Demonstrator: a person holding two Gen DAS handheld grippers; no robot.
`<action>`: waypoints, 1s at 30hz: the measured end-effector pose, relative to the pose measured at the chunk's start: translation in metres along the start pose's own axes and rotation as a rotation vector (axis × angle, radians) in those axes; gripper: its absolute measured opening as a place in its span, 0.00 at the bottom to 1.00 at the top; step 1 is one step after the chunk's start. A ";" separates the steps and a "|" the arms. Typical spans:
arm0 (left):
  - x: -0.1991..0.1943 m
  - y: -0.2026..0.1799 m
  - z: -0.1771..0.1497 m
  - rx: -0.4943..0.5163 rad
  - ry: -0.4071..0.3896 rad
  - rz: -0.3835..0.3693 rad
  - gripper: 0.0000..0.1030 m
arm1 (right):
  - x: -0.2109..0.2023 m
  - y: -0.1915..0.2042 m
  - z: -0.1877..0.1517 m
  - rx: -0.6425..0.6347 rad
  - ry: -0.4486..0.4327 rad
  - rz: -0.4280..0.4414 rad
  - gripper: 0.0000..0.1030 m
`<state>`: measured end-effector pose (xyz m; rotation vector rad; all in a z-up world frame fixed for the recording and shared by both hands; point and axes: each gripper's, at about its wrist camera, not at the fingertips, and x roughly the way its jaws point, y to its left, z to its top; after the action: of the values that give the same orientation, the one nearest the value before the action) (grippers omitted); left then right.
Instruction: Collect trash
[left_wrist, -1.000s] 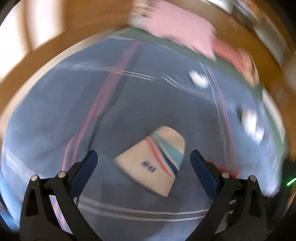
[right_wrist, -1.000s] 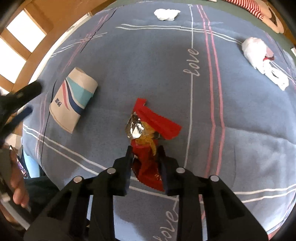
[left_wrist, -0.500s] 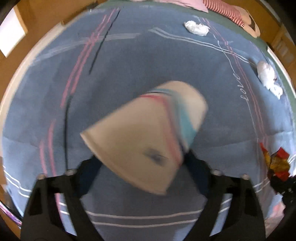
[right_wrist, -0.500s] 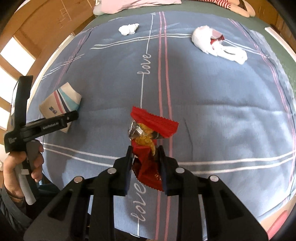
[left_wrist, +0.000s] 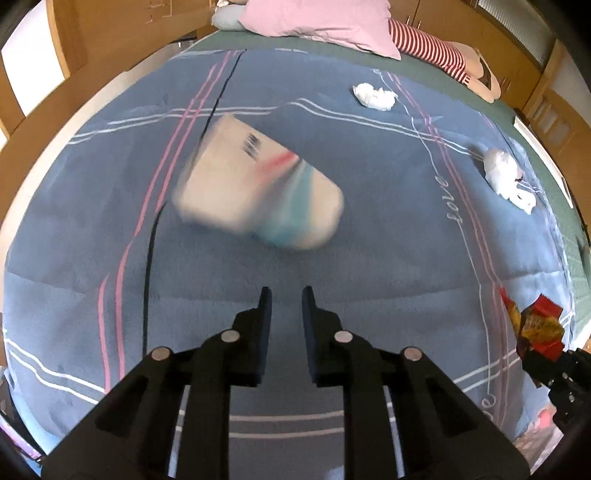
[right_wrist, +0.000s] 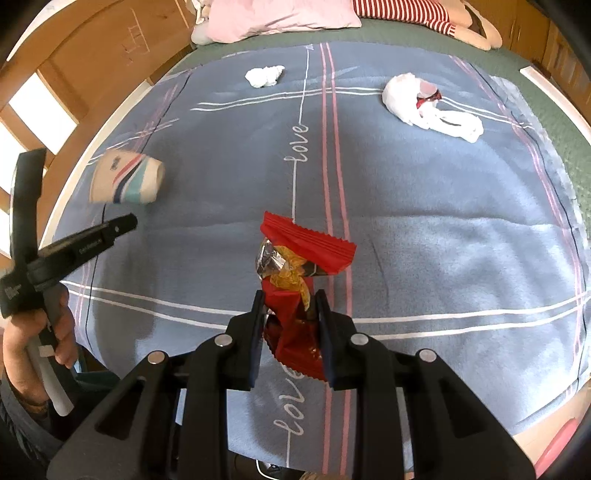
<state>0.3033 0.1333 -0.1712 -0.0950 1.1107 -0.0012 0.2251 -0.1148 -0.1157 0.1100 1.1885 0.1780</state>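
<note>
While the paper cup (left_wrist: 258, 192) lies on its side on the blue blanket (left_wrist: 369, 258), blurred in the left wrist view, the left gripper (left_wrist: 286, 301) sits just short of it with its jaws drawn in to a narrow slit and nothing between them. No contact between cup and pads. Cup is cream with a red stripe, a teal band and a barcode patch; its rim faces the blanket's left edge.

From the right wrist view, the same cup (right_wrist: 127, 179) rests near the blanket's (right_wrist: 424, 240) left edge, just beyond the tip of the left gripper (right_wrist: 122, 223), which a hand (right_wrist: 37, 332) holds by its handle.

The right gripper (right_wrist: 290, 301) is clenched on a red snack wrapper (right_wrist: 299, 258). Wrapper stands up out of the jaws, crinkled, silver foil lining and yellow print showing at the torn middle, crimped end flaring toward the blanket's centre. In the left wrist view the wrapper (left_wrist: 532, 325) shows at the blanket's right edge.

Other litter on the blanket:
- crumpled white tissue (right_wrist: 264, 75) near the far edge, left of the pink double stripe.
- white plastic bag (right_wrist: 428, 105) with a red scrap, near the far right corner.

Beyond the blanket's far edge: pink pillow (right_wrist: 277, 16), a red-and-white striped soft toy (right_wrist: 406, 9), both on the green sheet (right_wrist: 369, 37).
</note>
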 end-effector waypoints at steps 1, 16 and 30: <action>0.001 0.001 -0.001 -0.002 0.006 -0.007 0.16 | 0.000 0.000 0.000 0.003 -0.001 0.002 0.26; -0.020 0.090 -0.007 -0.449 -0.021 -0.145 0.91 | 0.001 -0.001 -0.004 0.051 0.003 0.054 0.26; 0.044 0.088 0.067 -0.441 -0.031 -0.163 0.78 | -0.005 -0.003 -0.004 0.056 -0.018 0.071 0.26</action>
<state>0.3782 0.2243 -0.1878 -0.5783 1.0545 0.0992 0.2200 -0.1192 -0.1133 0.2021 1.1728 0.2056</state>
